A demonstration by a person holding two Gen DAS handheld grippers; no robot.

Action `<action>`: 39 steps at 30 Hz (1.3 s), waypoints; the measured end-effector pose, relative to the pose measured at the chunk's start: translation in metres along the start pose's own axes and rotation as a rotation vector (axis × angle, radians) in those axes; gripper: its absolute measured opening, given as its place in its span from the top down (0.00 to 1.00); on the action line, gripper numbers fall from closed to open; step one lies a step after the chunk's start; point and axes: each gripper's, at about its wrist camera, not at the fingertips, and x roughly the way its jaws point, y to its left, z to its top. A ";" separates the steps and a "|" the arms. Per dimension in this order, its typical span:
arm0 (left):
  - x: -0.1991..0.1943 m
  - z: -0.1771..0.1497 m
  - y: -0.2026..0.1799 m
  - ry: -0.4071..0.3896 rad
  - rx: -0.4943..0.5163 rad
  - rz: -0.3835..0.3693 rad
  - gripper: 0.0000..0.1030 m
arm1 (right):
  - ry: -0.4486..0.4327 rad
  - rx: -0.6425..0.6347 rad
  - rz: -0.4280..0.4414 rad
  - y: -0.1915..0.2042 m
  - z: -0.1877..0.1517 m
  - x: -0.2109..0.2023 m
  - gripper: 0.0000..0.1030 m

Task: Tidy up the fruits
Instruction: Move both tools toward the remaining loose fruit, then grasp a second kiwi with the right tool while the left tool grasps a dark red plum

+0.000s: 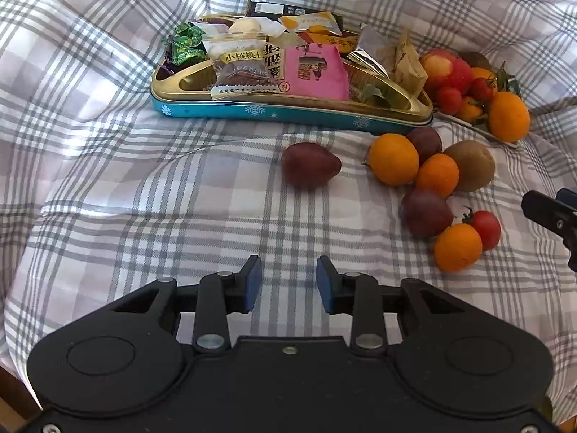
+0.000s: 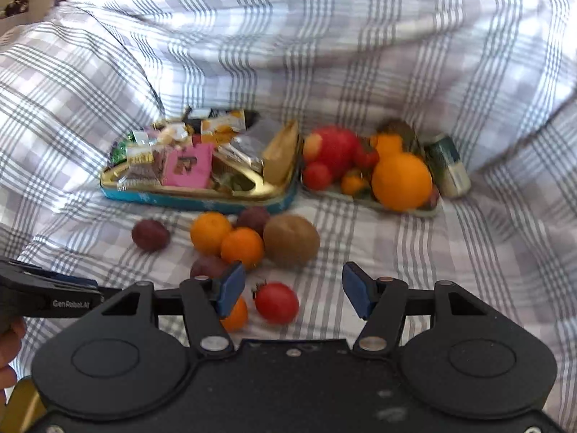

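Loose fruit lies on the plaid cloth: a dark purple fruit (image 1: 310,165) alone, then oranges (image 1: 393,159), a kiwi (image 1: 470,165), another purple fruit (image 1: 426,213), a small orange (image 1: 457,247) and a cherry tomato (image 1: 486,229). A small plate (image 2: 368,200) at the back holds an apple (image 2: 333,149), a big orange (image 2: 401,181) and tomatoes. My left gripper (image 1: 288,283) is open and empty, short of the lone purple fruit. My right gripper (image 2: 292,290) is open, with the cherry tomato (image 2: 277,302) between its fingers, not touching.
A gold and blue tin tray (image 1: 288,103) full of wrapped snacks sits at the back, left of the fruit plate. A drink can (image 2: 447,166) lies to the right of the plate. Raised folds of cloth rise behind and at both sides.
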 end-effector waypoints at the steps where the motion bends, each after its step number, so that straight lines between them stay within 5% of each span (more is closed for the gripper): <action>1: 0.001 0.001 0.000 -0.004 0.004 -0.003 0.59 | -0.001 0.008 -0.003 -0.002 0.001 0.003 0.40; 16: 0.022 0.017 -0.006 -0.093 0.101 -0.074 0.59 | 0.038 0.257 0.051 -0.051 -0.017 0.042 0.45; 26: 0.038 0.021 -0.010 -0.183 0.235 -0.102 0.54 | 0.019 0.197 0.106 -0.038 -0.013 0.056 0.45; 39: 0.053 0.015 -0.012 -0.331 0.293 -0.129 0.43 | -0.023 0.155 0.115 -0.030 -0.012 0.068 0.39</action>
